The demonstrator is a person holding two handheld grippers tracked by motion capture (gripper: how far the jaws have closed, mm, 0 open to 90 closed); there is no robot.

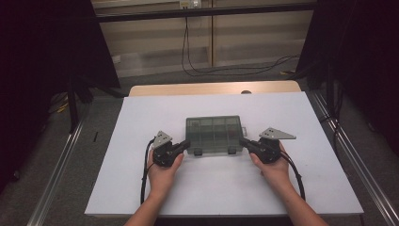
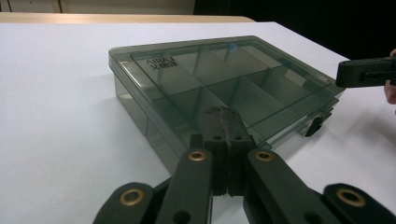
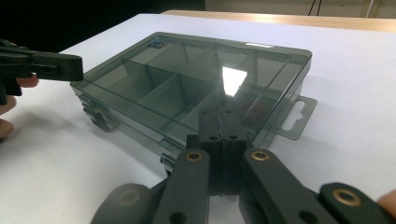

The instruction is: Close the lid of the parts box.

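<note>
Both hands are in at the near side of the counter (image 1: pixel 141 122), and between them sits the box (image 1: pixel 214 133), a smoky clear organiser with its lid down, lying flat on the white sheet about midway across. The left hand-held gripper (image 1: pixel 186 144) points at the box's near left corner, jaws pressed together with nothing between them; in the left gripper view that closed pair (image 2: pixel 227 126) rises right in front of the corner, tips at the box's edge, though whether they actually touch it is hard to call. Over on the other side, the right hand-held gripper (image 1: pixel 243 141) mirrors it at the near right corner, jaws likewise together and empty, and the right gripper view has them (image 3: pixel 219 122) up against the lid's near edge. Through the lid you can see dividers splitting the inside into compartments. Two dark latches (image 1: pixel 198 151) sit on the front wall facing the person. A clear hang tab (image 3: pixel 296 117) juts from the box's side, lying just above the sheet. Grey plates top each gripper, cables trail back along the forearms. Beyond the sheet, a strip of bare wood shows at the counter's far edge.
</note>
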